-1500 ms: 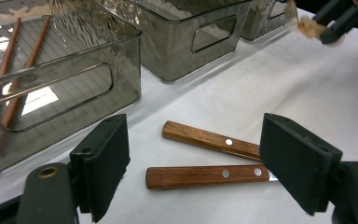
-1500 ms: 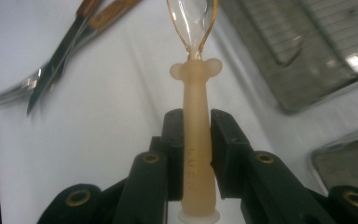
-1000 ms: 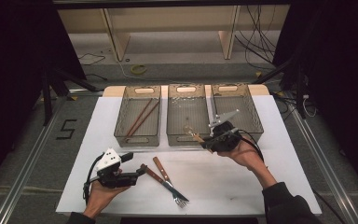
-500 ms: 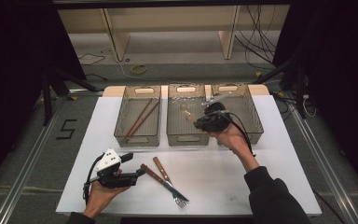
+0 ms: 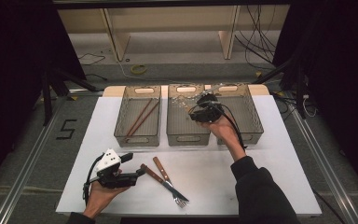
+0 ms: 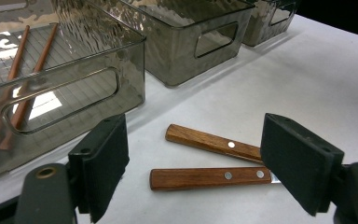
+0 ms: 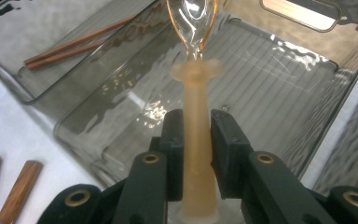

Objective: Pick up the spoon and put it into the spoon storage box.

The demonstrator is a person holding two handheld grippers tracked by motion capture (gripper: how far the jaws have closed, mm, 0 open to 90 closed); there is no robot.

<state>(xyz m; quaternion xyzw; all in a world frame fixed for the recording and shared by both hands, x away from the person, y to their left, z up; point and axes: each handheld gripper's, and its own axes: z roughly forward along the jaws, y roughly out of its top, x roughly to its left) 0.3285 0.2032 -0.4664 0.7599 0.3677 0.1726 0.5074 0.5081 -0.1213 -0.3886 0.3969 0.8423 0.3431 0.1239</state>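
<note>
Your right gripper [image 7: 196, 135] is clamping the pale handle of a spoon [image 7: 195, 116] – jaws pressing both sides, golden bowl pointing ahead. You're holding it over the middle bin [image 5: 186, 136] of three smoky plastic bins, near its right wall. Your left gripper [image 6: 193, 170] is sitting low by the table's near edge, jaws standing wide apart, gripping nothing – two wooden-handled pieces [image 6: 214, 177] are lying on the white table [image 5: 270, 163] just ahead of it, one clearly a fork. Chopsticks [image 5: 140, 117] are lying in the left bin [image 5: 121, 133]
</note>
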